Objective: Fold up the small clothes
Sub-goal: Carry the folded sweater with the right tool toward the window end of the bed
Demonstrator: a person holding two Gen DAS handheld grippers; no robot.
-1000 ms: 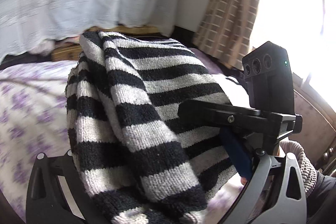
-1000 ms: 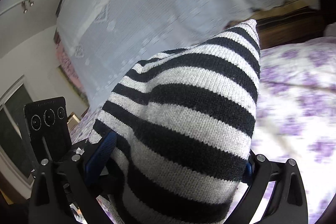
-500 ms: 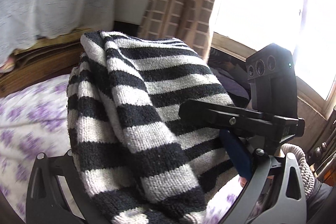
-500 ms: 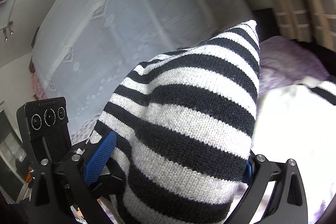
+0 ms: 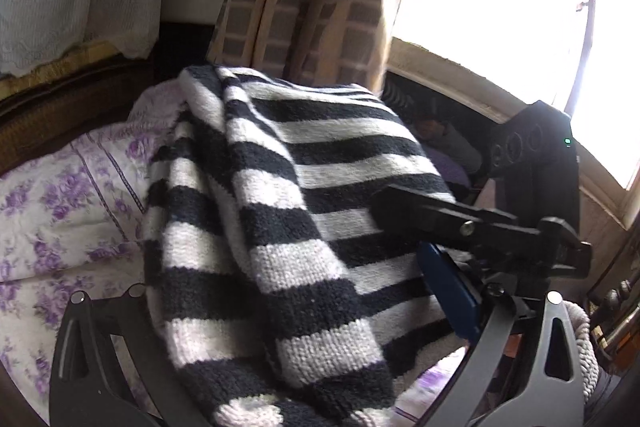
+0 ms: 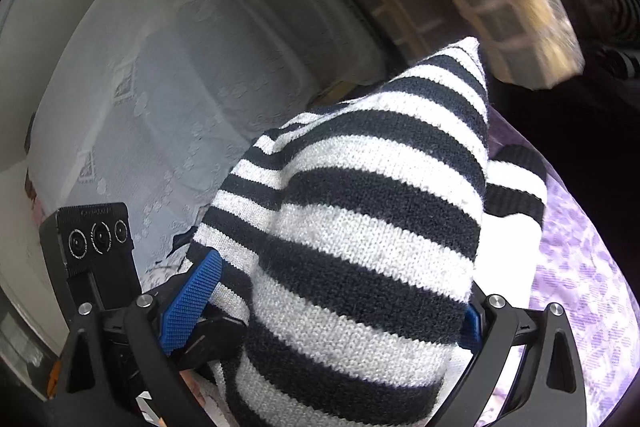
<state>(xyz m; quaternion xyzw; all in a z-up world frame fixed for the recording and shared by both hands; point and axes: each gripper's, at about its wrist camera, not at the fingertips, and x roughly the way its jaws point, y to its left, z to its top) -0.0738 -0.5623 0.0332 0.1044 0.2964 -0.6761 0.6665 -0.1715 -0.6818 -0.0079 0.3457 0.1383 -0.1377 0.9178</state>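
Left wrist view: you are carrying striped sweater [image 5: 280, 227], left gripper [image 5: 304, 339] and right gripper [image 6: 320, 311] fingers both clamping it above bed [image 5: 60, 211]. Next: lowering flat, likely.

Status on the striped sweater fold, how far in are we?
Done: the striped sweater is picked up, bunched and doubled over itself. In hand: the left gripper and right gripper each have knit filling the space between their fingers, apparently clamped, with the sweater held over the floral bedspread. Left: no flat, finished fold shows; it looks like it must be laid down and squared up.
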